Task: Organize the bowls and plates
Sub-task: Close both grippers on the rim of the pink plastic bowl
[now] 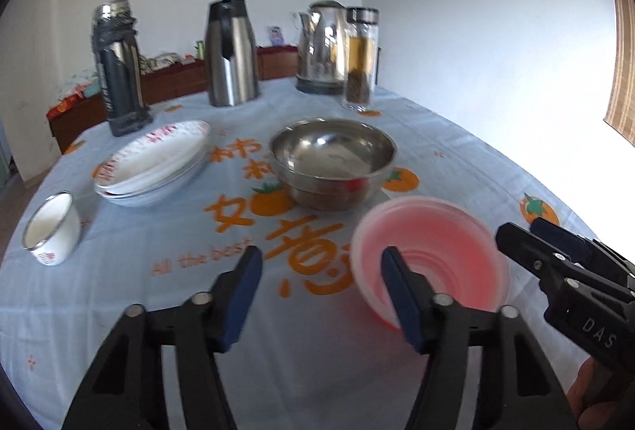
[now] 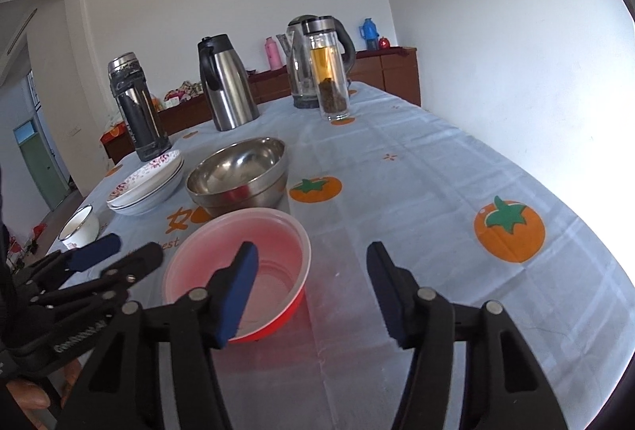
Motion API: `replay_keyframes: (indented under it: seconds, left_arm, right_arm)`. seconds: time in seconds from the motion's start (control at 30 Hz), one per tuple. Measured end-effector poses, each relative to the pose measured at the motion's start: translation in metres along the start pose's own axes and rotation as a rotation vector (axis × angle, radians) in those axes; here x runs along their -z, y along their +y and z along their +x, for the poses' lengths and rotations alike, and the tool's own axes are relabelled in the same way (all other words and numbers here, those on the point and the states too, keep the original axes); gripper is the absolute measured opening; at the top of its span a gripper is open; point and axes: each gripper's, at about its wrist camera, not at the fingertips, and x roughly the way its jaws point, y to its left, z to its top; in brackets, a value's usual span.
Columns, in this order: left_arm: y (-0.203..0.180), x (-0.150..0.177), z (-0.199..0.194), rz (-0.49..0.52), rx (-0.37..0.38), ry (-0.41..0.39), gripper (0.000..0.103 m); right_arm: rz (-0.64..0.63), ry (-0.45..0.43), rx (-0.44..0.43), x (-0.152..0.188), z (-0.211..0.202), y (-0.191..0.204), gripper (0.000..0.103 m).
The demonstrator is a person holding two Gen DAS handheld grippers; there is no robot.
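A pink plastic bowl [image 1: 430, 255] [image 2: 238, 271] sits near the table's front edge. Behind it stand stacked steel bowls [image 1: 333, 162] [image 2: 238, 178]. A stack of white floral plates [image 1: 152, 162] [image 2: 149, 184] lies to their left, and a small white enamel cup [image 1: 51, 229] [image 2: 79, 227] is further left. My left gripper [image 1: 321, 295] is open and empty, its right finger over the pink bowl's near rim. My right gripper [image 2: 313, 287] is open and empty, its left finger in front of the pink bowl. Each gripper shows in the other's view [image 1: 555, 255] [image 2: 103, 259].
At the back of the table [image 2: 416, 191] stand a dark thermos [image 1: 117, 68] [image 2: 139, 108], a steel carafe [image 1: 232, 53] [image 2: 226, 84], an electric kettle [image 1: 321, 47] [image 2: 301, 64] and a glass tea bottle [image 1: 361, 60] [image 2: 329, 72]. A wooden sideboard [image 2: 393, 72] runs behind.
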Motion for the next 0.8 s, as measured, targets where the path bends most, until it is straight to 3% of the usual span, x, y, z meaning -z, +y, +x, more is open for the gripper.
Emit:
replay_keyframes:
  seconds: [0.13,0.23,0.3,0.37,0.8]
  left_arm:
    - [-0.007,0.002,0.011,-0.007,0.05,0.033,0.05]
    - [-0.009,0.002,0.016,-0.006,0.05,0.046,0.05]
    - [-0.009,0.002,0.02,-0.011,0.053,0.058,0.038]
    - [-0.008,0.001,0.026,-0.029,0.061,0.083,0.033]
    - [-0.013,0.009,0.044,-0.055,0.102,0.14,0.017]
  right_arm:
    - [0.001,0.035,-0.005,0.0,0.009,-0.002,0.053]
    - [-0.001,0.06,-0.019,0.001,0.015,-0.002,0.044]
    - [-0.009,0.082,-0.025,0.002,0.021,0.0,0.037]
    - [-0.01,0.098,-0.033,0.003,0.025,0.002,0.031]
    - [-0.016,0.148,-0.052,0.007,0.038,0.009,0.011]
